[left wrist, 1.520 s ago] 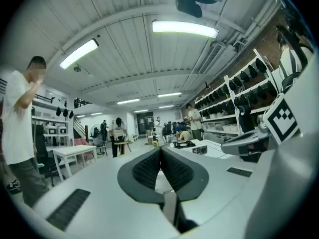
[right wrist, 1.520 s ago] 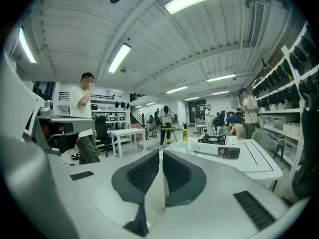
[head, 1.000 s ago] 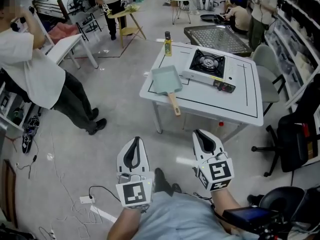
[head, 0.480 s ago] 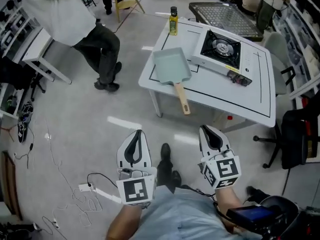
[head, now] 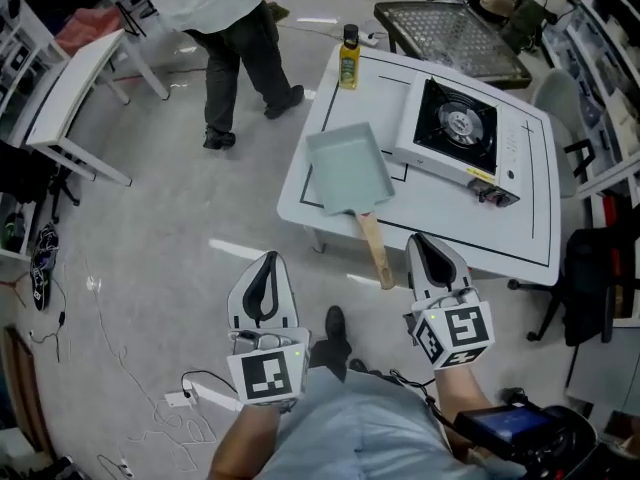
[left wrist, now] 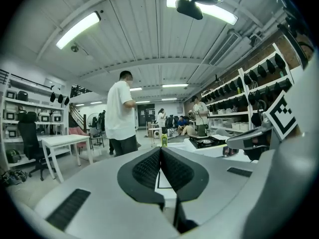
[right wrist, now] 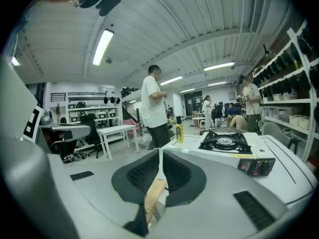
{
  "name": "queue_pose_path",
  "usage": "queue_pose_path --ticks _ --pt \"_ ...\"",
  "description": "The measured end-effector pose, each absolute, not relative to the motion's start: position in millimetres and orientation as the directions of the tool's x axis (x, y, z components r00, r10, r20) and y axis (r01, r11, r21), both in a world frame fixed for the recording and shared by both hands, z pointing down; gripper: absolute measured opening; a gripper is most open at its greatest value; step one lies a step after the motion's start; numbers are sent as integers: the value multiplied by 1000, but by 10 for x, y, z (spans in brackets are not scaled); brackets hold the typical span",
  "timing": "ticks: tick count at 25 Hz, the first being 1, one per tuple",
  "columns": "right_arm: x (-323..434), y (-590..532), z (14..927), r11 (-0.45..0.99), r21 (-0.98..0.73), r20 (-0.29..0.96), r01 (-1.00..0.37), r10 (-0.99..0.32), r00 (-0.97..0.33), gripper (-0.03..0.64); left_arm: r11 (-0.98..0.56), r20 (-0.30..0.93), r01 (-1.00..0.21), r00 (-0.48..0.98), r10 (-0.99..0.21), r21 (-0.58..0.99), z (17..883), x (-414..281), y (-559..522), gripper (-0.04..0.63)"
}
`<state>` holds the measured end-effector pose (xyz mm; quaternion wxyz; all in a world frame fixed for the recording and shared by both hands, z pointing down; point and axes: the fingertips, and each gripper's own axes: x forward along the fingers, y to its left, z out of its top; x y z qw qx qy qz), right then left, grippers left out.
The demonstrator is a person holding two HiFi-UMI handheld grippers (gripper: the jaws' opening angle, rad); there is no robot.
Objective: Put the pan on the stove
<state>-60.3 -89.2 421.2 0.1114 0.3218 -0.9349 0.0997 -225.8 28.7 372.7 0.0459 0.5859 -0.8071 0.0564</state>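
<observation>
Left gripper (head: 267, 260) and right gripper (head: 426, 242), jaws together and empty, have neared the table (head: 440, 223). The square pan (head: 348, 166) is now close but ungrasped.

Bright, even light from ceiling tubes (left wrist: 77, 30) — soft shadows; gripper views fisheye-warped, dark corners.

Grey floor (head: 170, 218) spreading around a white counter (head: 450, 223), loose cables (head: 115, 353) trailing over it, a white side table (head: 75, 78) standing to the left, tube lights (left wrist: 78, 30) glowing overhead, shelves (left wrist: 239, 96) lining the right wall.
</observation>
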Motion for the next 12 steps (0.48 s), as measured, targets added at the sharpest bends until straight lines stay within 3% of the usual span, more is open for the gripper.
queue_pose_path --ticks 12 --pt "-859 -1421 3306 742 -13 105 -670 -665 -739 52 250 -69 -964 -245 -967 -85 2896 -2595 -317 18"
